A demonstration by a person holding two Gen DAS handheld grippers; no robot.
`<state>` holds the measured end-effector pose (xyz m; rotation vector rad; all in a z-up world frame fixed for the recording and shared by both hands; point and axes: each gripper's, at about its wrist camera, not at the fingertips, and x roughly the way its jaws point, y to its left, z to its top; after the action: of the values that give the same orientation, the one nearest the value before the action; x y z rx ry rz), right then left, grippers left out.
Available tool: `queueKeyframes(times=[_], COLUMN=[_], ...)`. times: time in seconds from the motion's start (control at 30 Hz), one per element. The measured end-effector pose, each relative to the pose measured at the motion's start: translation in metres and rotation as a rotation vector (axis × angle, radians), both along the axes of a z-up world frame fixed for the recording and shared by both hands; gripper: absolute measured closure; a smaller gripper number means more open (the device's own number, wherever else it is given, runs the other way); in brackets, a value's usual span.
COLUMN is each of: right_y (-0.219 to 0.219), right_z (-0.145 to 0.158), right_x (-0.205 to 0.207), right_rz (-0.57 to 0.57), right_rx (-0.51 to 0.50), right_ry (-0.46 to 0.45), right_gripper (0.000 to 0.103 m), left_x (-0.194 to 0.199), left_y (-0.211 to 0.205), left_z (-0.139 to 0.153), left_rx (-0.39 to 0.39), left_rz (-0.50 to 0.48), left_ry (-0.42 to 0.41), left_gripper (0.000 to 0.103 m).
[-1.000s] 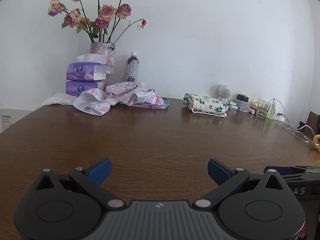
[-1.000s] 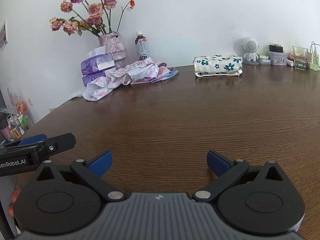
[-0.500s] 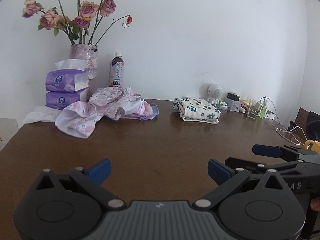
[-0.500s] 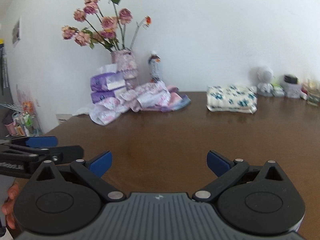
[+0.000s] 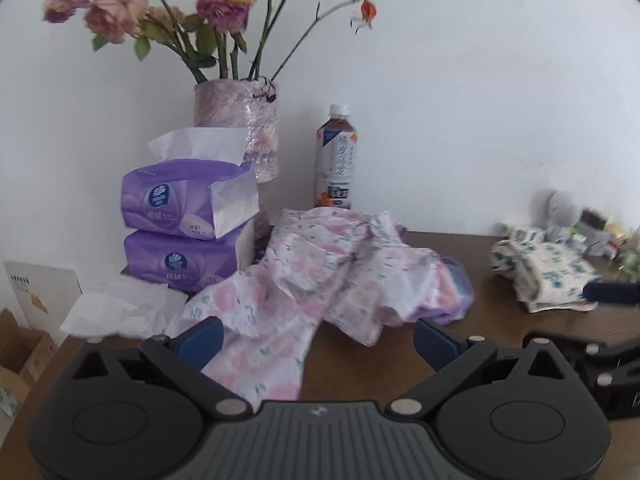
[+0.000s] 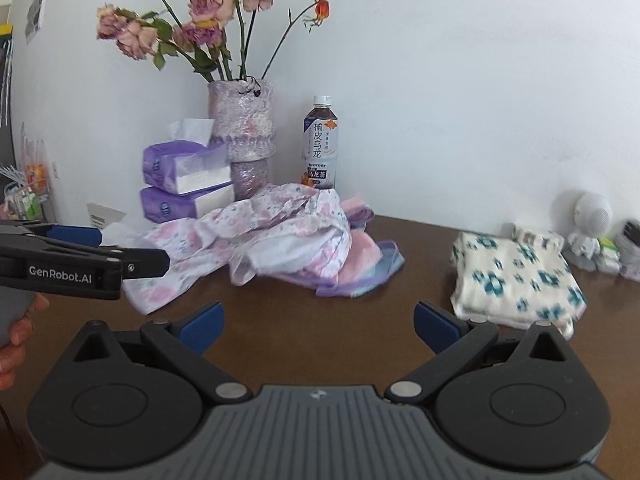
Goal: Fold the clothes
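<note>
A crumpled pink floral garment (image 5: 320, 280) lies in a heap on the brown table (image 5: 500, 332), with a pink and purple cloth (image 6: 360, 268) under it. My left gripper (image 5: 316, 338) is open and empty, its fingers just over the near edge of the heap. My right gripper (image 6: 316, 326) is open and empty, over bare table in front of the heap (image 6: 280, 236). A folded white cloth with teal flowers (image 6: 516, 276) lies to the right. It also shows in the left wrist view (image 5: 548, 276).
Behind the heap stand two stacked purple tissue packs (image 5: 188, 224), a vase of dried roses (image 5: 236, 128) and a tea bottle (image 5: 336, 160). Loose tissue (image 5: 120, 312) lies at the left. A small white figure (image 6: 592, 220) and clutter stand at the back right against the wall.
Both grippers have moved forward across the table toward the floral heap, which now looks much larger. Both stay open.
</note>
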<state>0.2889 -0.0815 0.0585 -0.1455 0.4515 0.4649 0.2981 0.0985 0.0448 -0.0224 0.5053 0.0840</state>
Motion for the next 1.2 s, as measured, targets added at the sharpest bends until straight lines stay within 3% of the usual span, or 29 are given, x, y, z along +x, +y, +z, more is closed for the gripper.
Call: queueKeyframes(times=[0.13,0.27,0.33,0.4,0.43,0.47,0.5,0.57,0.7,0.83,0.9,0.97,1.07,1.2], right_y=[0.041,0.071,0.08,0.088,0.089,0.087,0.083,0.071,0.029,-0.028,-0.061,-0.097,-0.147,-0.192], right_z=[-0.01,-0.025,-0.032,-0.038,-0.041,-0.04,-0.039,-0.028,0.014,0.065,0.083,0.087,0.069,0.016], right_x=[0.059,0.12,0.145,0.163,0.167,0.165,0.162,0.145,0.095,0.013,-0.027,-0.066,-0.115,-0.159], right_rz=[-0.004,-0.044,-0.059,-0.049,-0.032,-0.031,-0.037,-0.024,0.015,0.063,0.078,0.068,0.035,-0.064], right_rx=[-0.06,-0.109,-0.105,-0.089,-0.066,-0.032,0.006,0.075,0.22,0.245,0.233,0.197,0.14,0.064], right_ry=[-0.02,0.008,0.041,0.087,0.107,0.105,0.094,0.056,-0.028,-0.139,-0.171,-0.149,-0.031,0.137], right_gripper=[0.002,0.028,0.035,0.046,0.07,0.096,0.097,0.1,0.101,0.101,0.101,0.101,0.101,0.101], left_x=[0.044,0.068,0.079,0.084,0.087,0.084,0.077,0.062,-0.002,-0.108,-0.155,-0.19,-0.222,-0.233], left_y=[0.0,-0.01,-0.012,-0.009,-0.008,-0.004,-0.002,0.004,0.004,-0.058,-0.089,-0.12,-0.168,-0.201], left_z=[-0.025,-0.033,-0.037,-0.039,-0.039,-0.036,-0.029,-0.011,0.039,0.073,0.074,0.062,0.027,0.007], left_rx=[0.067,0.133,0.122,0.083,0.063,0.048,0.036,0.018,0.059,0.09,0.085,0.078,0.076,0.04], left_rz=[-0.088,-0.132,-0.16,-0.185,-0.198,-0.2,-0.202,-0.213,-0.293,-0.498,-0.643,-0.769,-0.911,-0.933], left_ry=[0.064,0.05,0.076,0.11,0.128,0.115,0.08,-0.004,-0.199,-0.304,-0.292,-0.218,-0.053,0.044], left_gripper=[0.012,0.015,0.03,0.084,0.093,0.095,0.097,0.098,0.098,0.099,0.098,0.098,0.098,0.098])
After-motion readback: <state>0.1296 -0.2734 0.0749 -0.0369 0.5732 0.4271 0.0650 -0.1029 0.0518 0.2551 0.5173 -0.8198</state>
